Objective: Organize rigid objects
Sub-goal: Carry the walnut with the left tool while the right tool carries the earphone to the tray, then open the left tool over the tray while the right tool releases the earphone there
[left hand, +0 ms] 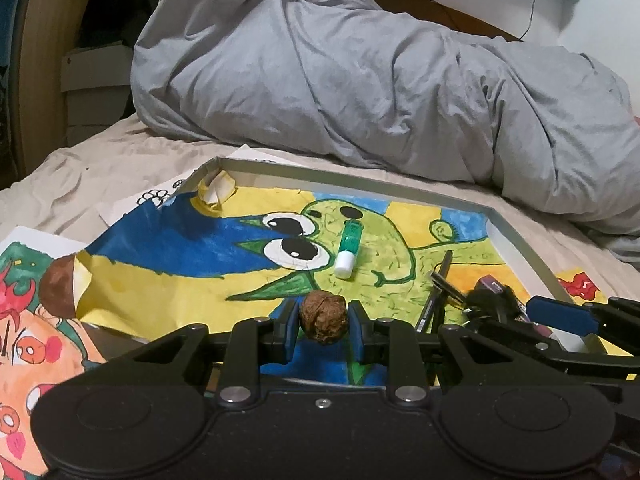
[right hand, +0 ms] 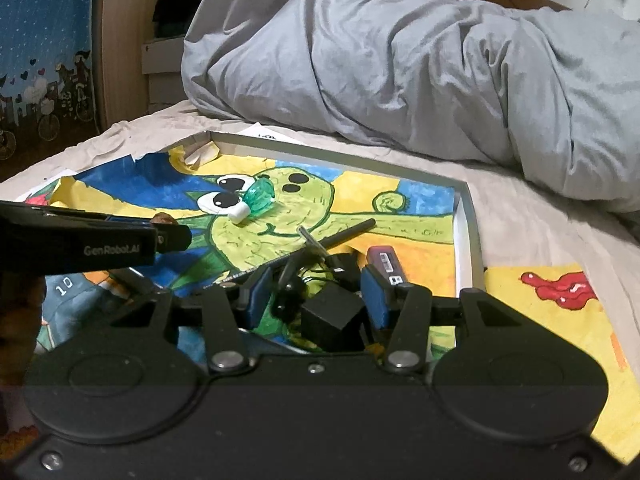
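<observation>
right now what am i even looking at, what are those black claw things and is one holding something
Those black claws are two hand-held grippers, each with a camera looking along its fingers. The left camera's picture shows the left gripper shut on a walnut. The right camera's picture shows the right gripper open over a pile of black pieces. Both hover above a shallow tray on a bed, lined with a child's painting. In the tray lie a green tube with a white cap and a black pen.
</observation>
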A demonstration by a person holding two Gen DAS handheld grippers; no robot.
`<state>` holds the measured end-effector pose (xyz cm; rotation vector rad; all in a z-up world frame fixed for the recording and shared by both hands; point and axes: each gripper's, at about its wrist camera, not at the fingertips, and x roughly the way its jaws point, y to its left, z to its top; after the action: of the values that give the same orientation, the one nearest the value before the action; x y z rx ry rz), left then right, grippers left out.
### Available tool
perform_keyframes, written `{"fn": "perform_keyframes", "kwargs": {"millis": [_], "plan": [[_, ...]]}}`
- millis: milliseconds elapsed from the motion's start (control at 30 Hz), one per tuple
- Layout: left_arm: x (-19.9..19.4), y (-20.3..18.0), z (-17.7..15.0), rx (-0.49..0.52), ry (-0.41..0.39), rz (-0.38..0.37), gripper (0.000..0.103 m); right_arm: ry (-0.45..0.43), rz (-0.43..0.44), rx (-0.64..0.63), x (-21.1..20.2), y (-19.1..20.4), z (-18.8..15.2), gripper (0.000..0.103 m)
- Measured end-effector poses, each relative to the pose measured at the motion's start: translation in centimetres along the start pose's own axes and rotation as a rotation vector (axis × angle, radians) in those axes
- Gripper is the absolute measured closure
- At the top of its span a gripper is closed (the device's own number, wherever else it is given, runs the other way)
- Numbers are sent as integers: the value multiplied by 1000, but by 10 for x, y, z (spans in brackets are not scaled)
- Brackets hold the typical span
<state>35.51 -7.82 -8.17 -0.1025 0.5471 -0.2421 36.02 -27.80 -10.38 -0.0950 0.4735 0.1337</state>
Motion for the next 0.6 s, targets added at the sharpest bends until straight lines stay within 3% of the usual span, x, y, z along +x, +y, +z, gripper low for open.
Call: {"fn": "perform_keyframes", "kwargs": {"millis": [100,200,367,600], "plan": [[-2,2,0,-6,-3,1,69,-1,0,-2,-1,0,-1,62],[-8,5,0,-25,-16,3,56,-14,1,-3,-7,0,1,53],[-31,12,1,-65,-76,23,37,-39,-1,7,-23,-1,3,34],[-80,19,0,-99,-160,75,19,-79,-13,33,-57,-3,6,8]]}}
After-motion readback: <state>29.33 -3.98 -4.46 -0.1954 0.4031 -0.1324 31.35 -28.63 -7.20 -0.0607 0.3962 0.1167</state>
